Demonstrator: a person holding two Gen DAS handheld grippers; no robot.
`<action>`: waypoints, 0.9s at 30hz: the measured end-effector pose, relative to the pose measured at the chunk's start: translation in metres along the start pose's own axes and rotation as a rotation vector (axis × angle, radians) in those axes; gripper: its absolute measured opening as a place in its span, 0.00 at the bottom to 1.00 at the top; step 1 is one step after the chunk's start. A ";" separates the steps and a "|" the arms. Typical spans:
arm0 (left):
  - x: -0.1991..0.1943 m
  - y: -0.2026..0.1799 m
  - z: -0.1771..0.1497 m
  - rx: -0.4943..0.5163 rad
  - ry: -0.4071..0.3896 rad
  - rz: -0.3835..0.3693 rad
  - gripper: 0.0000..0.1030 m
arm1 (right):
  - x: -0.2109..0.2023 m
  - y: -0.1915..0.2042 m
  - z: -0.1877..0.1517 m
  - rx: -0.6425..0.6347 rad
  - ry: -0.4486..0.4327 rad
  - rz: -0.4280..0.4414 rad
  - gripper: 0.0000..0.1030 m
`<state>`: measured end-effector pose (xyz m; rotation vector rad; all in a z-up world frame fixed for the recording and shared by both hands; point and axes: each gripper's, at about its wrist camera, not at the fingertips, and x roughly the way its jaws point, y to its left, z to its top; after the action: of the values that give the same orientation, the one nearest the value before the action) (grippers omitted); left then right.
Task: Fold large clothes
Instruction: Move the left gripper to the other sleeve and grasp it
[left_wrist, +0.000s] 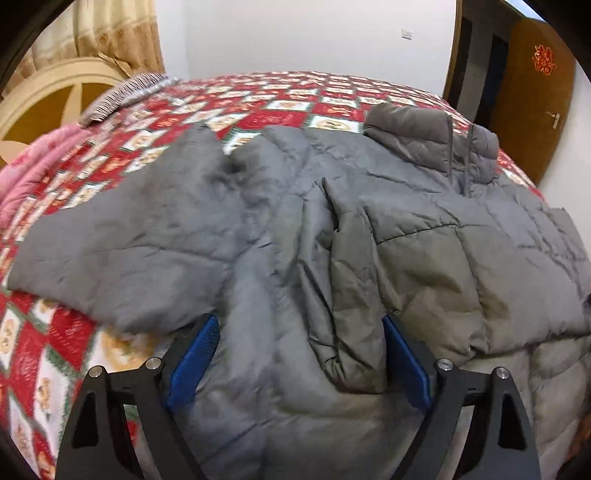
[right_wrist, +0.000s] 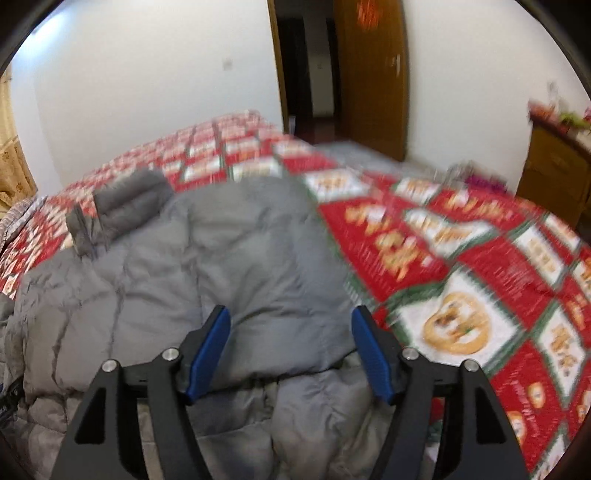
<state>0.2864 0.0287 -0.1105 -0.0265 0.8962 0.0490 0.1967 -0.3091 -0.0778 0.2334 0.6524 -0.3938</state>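
A large grey puffer jacket (left_wrist: 332, 221) lies spread on a bed with a red patterned bedspread (left_wrist: 258, 103). Its collar (left_wrist: 424, 136) points to the far side and one sleeve (left_wrist: 129, 240) stretches out to the left. My left gripper (left_wrist: 300, 323) is open wide over the near part of the jacket, with a loose fold of fabric lying between its blue pads (left_wrist: 192, 362). In the right wrist view, which is blurred, my right gripper (right_wrist: 291, 314) is open above the jacket (right_wrist: 184, 258) near its right edge, not clamping it. The collar (right_wrist: 129, 199) shows at far left.
A pink quilt (left_wrist: 33, 173) and a striped pillow (left_wrist: 122, 92) lie by the cream headboard (left_wrist: 55, 99) at left. A wooden door (right_wrist: 369, 74) stands open beyond the bed. A wooden cabinet (right_wrist: 554, 166) stands at right. Bedspread (right_wrist: 461, 277) shows bare right of the jacket.
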 end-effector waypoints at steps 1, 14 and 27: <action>0.002 0.001 -0.002 -0.005 0.003 0.001 0.86 | -0.010 0.004 0.000 -0.014 -0.050 -0.004 0.69; -0.047 0.080 -0.006 -0.203 -0.075 -0.186 0.89 | 0.029 0.039 -0.004 -0.203 0.130 0.026 0.86; -0.015 0.338 -0.010 -0.937 0.030 0.114 0.91 | 0.025 0.050 -0.008 -0.259 0.086 -0.026 0.86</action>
<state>0.2510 0.3653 -0.1062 -0.8493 0.8376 0.5722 0.2322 -0.2683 -0.0953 -0.0044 0.7845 -0.3216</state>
